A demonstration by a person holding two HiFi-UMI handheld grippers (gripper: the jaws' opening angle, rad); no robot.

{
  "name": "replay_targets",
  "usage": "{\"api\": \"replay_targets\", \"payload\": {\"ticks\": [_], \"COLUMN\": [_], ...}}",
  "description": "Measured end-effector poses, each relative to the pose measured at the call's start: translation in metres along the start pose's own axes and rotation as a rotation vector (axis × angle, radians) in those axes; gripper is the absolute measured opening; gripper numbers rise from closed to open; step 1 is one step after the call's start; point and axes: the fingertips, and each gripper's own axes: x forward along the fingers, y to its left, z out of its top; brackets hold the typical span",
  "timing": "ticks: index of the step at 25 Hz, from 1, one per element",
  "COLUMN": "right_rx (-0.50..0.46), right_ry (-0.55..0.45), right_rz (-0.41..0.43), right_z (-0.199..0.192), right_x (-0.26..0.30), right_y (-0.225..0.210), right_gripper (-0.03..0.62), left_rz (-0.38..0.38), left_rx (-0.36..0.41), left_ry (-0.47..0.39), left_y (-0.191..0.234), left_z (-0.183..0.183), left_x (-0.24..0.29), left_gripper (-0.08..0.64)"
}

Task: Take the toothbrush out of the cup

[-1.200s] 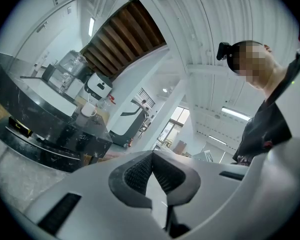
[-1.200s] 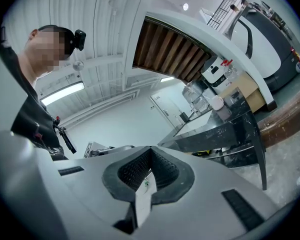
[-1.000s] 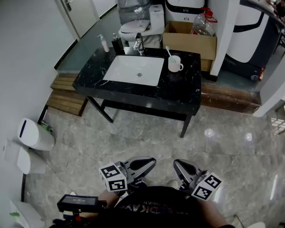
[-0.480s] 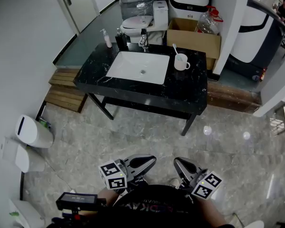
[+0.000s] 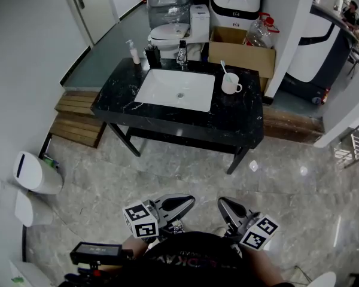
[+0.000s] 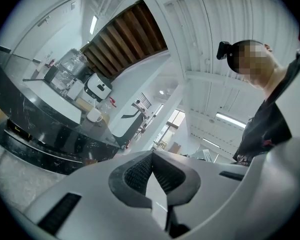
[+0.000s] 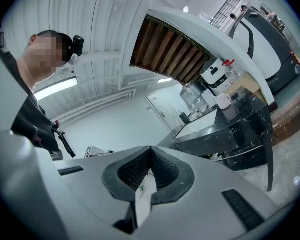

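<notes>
A white cup stands on the black marble counter, right of the white sink. A toothbrush leans out of the cup. Both grippers are held close to the person's body at the bottom of the head view, far from the counter. My left gripper is shut with nothing in it, and so is my right gripper. In the left gripper view the jaws meet at their tips and the cup is small and far. The right gripper view shows touching tips and the distant cup.
A soap bottle, a dark bottle and a tap stand behind the sink. Behind the counter are a toilet and a cardboard box. Wooden steps and white bins lie left. Grey tiled floor separates me from the counter.
The counter has grown slightly larger and slid lower in the head view as the person walks towards it. Both grippers stay shut and hold the same place before the body.
</notes>
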Motion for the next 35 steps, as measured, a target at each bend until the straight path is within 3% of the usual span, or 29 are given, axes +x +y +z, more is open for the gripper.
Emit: {"api": "replay_targets", "payload": {"ticks": [10,16,23,35], "right_rx": [0.027,0.036,0.047,0.034], "right_ry": [-0.069,-0.072,-0.068,-0.025], "right_rz": [-0.026,-0.057,-0.068,0.013], "right_z": [-0.023,-0.031,-0.029,0.014], "right_x": [0.040,0.065,0.066,0.067], "right_y": [0.017,0.035,0.033,-0.007], "right_gripper": [0.011,0.011,0.011,0.011], "left_rz": [-0.031,-0.048,-0.056,0.033], "left_rx": [0.027,-0.015,-0.030,-0.001], "left_ry": [0.042,0.038,0.033,-0.022], "left_y": [0.027,0.043,0.046,0.065], "left_z": [0.006,0.019,0.021,0.048], "left_x": [-0.041,-0.065,-0.060,-0.014], "left_gripper": [0.008,0.006,0.006,0.006]}}
